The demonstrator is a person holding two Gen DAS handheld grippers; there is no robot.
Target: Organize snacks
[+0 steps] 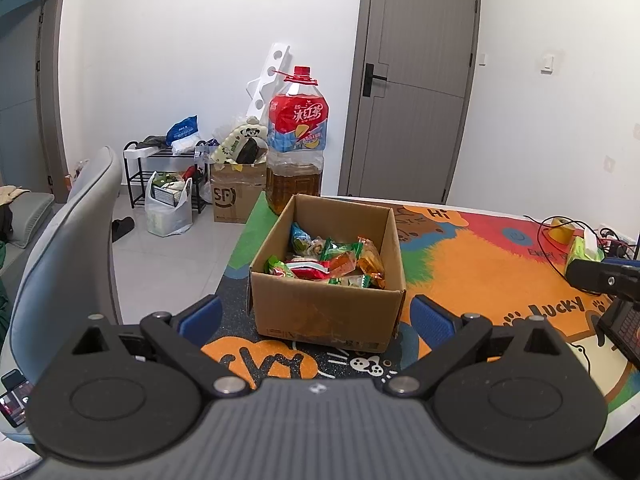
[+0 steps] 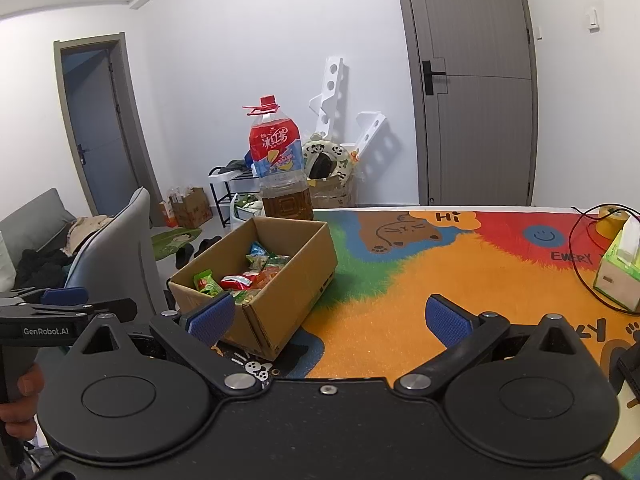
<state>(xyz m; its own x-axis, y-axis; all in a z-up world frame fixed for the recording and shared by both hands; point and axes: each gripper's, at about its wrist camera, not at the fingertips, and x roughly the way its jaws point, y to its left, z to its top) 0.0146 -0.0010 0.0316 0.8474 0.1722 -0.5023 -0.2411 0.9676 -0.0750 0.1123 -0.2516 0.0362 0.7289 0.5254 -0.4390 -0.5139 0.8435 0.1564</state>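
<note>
An open cardboard box [image 1: 328,312] stands near the left edge of the table and holds several small snack packets [image 1: 332,262] in green, red and orange wrappers. The box also shows in the right wrist view [image 2: 280,312], with the packets [image 2: 244,276] inside. My left gripper [image 1: 316,316] is open and empty, just in front of the box. My right gripper [image 2: 332,316] is open and empty, to the right of the box above the mat. The left gripper shows at the left edge of the right wrist view [image 2: 64,308].
A large iced tea bottle [image 1: 296,140] stands behind the box. A colourful cartoon mat [image 2: 440,264] covers the table. A tissue box [image 2: 620,272], tape roll [image 2: 612,220] and black cables lie at the right. A grey chair [image 1: 68,248] stands left of the table.
</note>
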